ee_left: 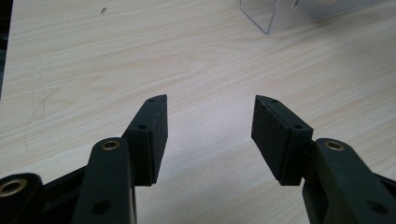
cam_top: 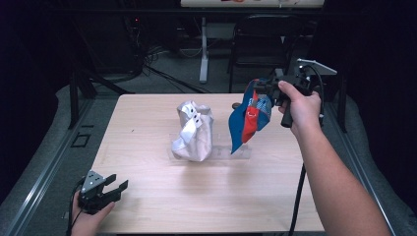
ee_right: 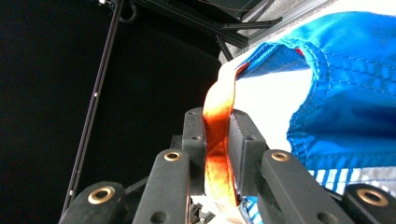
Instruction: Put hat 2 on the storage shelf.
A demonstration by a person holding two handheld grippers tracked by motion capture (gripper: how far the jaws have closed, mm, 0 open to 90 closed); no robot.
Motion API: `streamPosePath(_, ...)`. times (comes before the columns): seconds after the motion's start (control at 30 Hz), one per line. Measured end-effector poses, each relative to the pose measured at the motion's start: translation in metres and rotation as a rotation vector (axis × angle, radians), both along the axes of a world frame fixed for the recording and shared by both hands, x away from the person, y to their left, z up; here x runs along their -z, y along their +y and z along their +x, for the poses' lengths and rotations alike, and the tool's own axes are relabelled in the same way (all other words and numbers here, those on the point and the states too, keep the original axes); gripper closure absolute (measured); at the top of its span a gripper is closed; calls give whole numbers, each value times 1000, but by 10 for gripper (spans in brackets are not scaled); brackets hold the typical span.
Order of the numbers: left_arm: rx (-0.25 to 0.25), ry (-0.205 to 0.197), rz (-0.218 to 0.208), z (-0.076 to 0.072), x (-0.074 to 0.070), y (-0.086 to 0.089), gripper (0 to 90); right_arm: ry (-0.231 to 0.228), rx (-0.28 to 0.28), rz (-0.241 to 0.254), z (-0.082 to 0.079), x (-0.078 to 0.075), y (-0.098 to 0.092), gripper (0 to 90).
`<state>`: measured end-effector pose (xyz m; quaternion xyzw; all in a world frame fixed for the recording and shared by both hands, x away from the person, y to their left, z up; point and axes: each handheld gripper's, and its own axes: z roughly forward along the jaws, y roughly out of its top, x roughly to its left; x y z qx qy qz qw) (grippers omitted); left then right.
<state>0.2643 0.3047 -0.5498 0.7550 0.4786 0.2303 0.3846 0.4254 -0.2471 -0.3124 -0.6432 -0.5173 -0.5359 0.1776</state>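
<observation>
The right tool (cam_top: pixel 268 87) is clamped on an orange strap (ee_right: pixel 217 135) of a blue, red and white fabric bag (cam_top: pixel 248 120), the strap pinched flat between its black jaws. Held up by the right hand (cam_top: pixel 300 105), the bag hangs clear of the light wooden surface (cam_top: pixel 206 196), just beside a crumpled silver-white fabric bag (cam_top: pixel 193 132) that sits on a clear plastic tray (cam_top: pixel 236 152) near the middle. The left tool (cam_top: pixel 105 189) rests low at the near left corner of the surface, jaws apart and holding nothing, well apart from both bags.

The step in hand looks like lifting the blue bag by its strap, perhaps to open or move it. The next move probably calls for the left tool to come across and take a second hold on the hanging cloth, since one pinch leaves it dangling and free to swing.
</observation>
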Motion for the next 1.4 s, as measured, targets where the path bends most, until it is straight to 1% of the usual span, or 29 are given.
streamPosePath(0.03,1,6,4,0,0,0,464,9,12,-1,1,2,1,783)
streamPosePath(0.07,1,6,4,0,0,0,464,8,1,-11,1,4,1,783)
streamPosePath(0.13,3,7,7,0,-1,0,464,9,8,-6,2,6,2,783)
streamPosePath(0.23,-1,-2,5,0,0,1,464,27,4,2,4,17,4,783)
streamPosePath(0.27,-1,-2,5,0,0,1,464,27,4,2,4,17,4,783)
streamPosePath(0.3,-3,-1,2,0,0,1,464,31,-2,6,5,21,5,782)
streamPosePath(0.4,-3,-1,1,0,0,1,464,41,-8,11,6,28,6,782)
streamPosePath(0.47,-4,0,4,0,0,1,464,42,-16,14,6,32,6,782)
streamPosePath(0.53,-4,6,7,1,0,1,464,52,-15,12,7,37,6,781)
streamPosePath(0.57,-1,12,9,1,0,1,464,52,-15,12,7,37,6,781)
streamPosePath(0.67,1,12,12,2,0,1,464,69,-22,12,7,48,7,781)
streamPosePath(0.73,1,12,13,1,0,0,464,76,-32,13,7,51,7,781)
streamPosePath(0.77,2,14,12,1,0,0,464,81,-36,18,7,56,8,780)
streamPosePath(0.87,1,15,11,2,0,0,464,87,-37,20,7,59,8,780)
streamPosePath(0.9,0,7,7,2,1,0,464,90,-38,18,6,61,8,780)
streamPosePath(1.0,-2,7,2,3,2,-1,464,87,-45,17,6,63,8,780)
streamPosePath(1.03,-1,18,5,4,1,-1,464,86,-46,12,5,65,8,779)
streamPosePath(1.07,-1,18,5,4,1,-1,464,86,-46,12,5,65,8,779)
streamPosePath(1.1,0,14,2,5,1,-1,464,92,-49,7,4,66,8,779)
streamPosePath(1.13,-3,7,-1,6,2,-2,464,88,-58,3,4,67,8,779)
streamPosePath(1.17,3,15,0,7,1,-2,463,97,-57,2,3,68,9,778)
streamPosePath(1.23,6,20,3,8,1,-4,463,95,-67,-4,3,70,9,778)
streamPosePath(1.37,9,18,0,11,3,-6,463,98,-68,-12,3,73,8,777)
streamPosePath(1.4,11,25,4,11,4,-5,463,96,-72,-17,3,74,8,777)
